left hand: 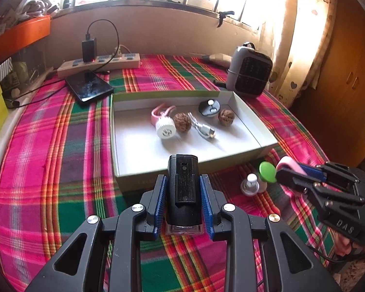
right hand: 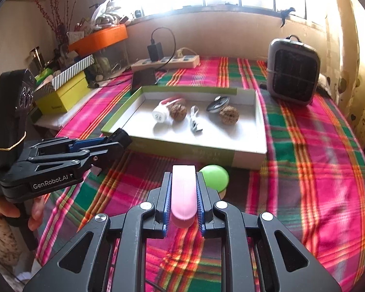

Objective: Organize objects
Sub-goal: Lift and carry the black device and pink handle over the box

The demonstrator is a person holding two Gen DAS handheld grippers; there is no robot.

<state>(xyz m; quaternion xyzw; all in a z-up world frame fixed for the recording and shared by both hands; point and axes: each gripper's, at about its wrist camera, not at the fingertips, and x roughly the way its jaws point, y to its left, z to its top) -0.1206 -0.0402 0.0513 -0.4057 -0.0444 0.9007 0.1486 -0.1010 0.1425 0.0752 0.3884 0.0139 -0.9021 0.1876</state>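
Note:
My left gripper [left hand: 183,182] is shut on a black rectangular device [left hand: 183,187] and holds it just in front of the near wall of a shallow white box [left hand: 138,155]. My right gripper [right hand: 183,189] is shut on a pink oblong object [right hand: 183,192], also seen from the left wrist view [left hand: 290,164]. The box [right hand: 260,121] holds two walnuts [left hand: 180,121] [left hand: 225,117], a white and pink round gadget [left hand: 165,127], a small cable [left hand: 203,129] and a black disc [left hand: 208,107]. A green-capped item [right hand: 214,176] and a small white bottle [left hand: 250,183] stand on the cloth before the box.
A plaid cloth [left hand: 60,146] covers the table. A grey heater [left hand: 249,73] stands behind the box on the right. A power strip with a charger [left hand: 99,62] and a black phone [left hand: 88,86] lie at the back left. Boxes and an orange tray [right hand: 99,37] crowd the left side.

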